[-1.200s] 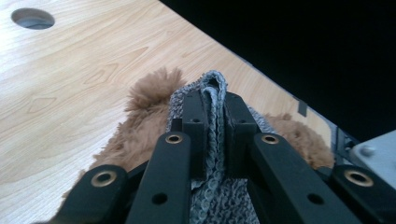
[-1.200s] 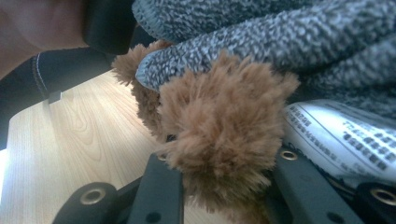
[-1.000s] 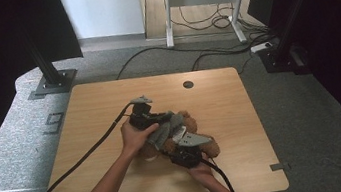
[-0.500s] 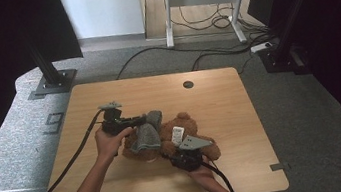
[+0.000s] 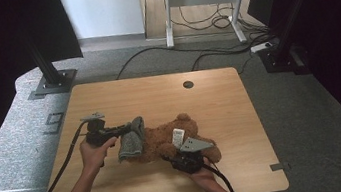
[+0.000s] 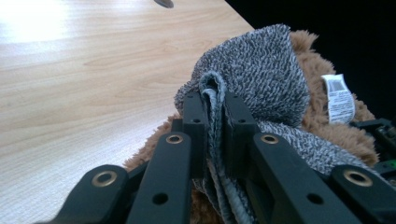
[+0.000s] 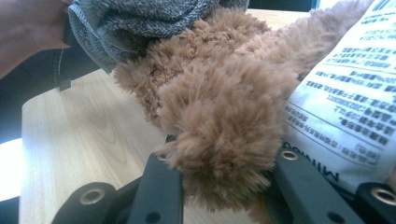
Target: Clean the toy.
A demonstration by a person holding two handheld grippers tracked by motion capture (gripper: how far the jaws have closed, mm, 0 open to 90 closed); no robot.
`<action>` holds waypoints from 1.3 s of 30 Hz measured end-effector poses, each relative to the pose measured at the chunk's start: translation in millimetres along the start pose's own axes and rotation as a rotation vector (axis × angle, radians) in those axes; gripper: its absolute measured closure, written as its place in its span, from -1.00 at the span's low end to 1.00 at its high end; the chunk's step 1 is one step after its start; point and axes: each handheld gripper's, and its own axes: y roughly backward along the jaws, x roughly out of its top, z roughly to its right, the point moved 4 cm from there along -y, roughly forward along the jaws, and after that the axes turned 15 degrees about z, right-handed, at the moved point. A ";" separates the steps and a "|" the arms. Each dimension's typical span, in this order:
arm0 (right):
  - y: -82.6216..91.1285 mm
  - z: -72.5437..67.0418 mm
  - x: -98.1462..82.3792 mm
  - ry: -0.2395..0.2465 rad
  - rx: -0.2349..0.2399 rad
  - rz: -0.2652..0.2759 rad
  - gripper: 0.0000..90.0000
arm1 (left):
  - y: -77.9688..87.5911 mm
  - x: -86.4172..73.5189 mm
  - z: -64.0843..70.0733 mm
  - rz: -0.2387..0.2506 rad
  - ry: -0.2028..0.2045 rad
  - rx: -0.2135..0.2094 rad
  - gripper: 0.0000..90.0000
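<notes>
Grey knit, speckled, bunched in a fold between the jaws of your left gripper (image 6: 215, 109), which are pinched nearly together on it: the little garment (image 5: 132, 137) hangs from that grip at the left end of the brown plush bear (image 5: 164, 139). A second ago the left gripper sat close in over the bear's middle, the knit beside the right hand. Now it has travelled out toward the table's left edge, drawing the knit with it, and part of the cloth lies draped over the bear's left end, so it reads as coming off or being stretched clear, not yet free. Your right gripper (image 7: 219, 186) has barely shifted; its jaws are closed partway on a furry brown limb, pinning the bear near the front of the wooden table (image 5: 219, 94). White care tag (image 5: 178, 136) stands up just beside that gripper. Judgement: the anchor is working, the bear has not slid along. More pull leftward looks needed before the knit clears the fur.
</notes>
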 end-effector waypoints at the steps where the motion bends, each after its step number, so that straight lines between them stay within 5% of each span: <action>1: 1.1 -0.3 0.9 -0.004 0.000 -0.004 0.60 | -1.0 -1.5 0.4 -0.004 -0.003 -0.001 0.81; 15: 23.5 -1.9 15.0 -0.049 -0.004 -0.055 0.22 | 1.5 -14.2 0.8 0.030 -0.010 -0.015 0.81; 21: 38.5 6.5 48.4 -0.049 -0.052 -0.006 0.00 | 1.5 -16.9 1.0 0.039 -0.021 -0.020 0.81; 26: 45.1 33.6 83.9 -0.040 -0.140 0.049 -0.06 | 1.9 -18.0 1.3 0.045 -0.025 -0.025 0.81; 33: 20.7 83.2 86.2 -0.086 -0.218 -0.076 -0.32 | 1.3 -19.0 0.8 0.047 -0.016 -0.030 0.81; 39: 4.1 93.8 68.4 -0.124 -0.225 -0.178 -0.58 | 1.4 -21.1 -2.6 0.049 0.010 -0.038 0.81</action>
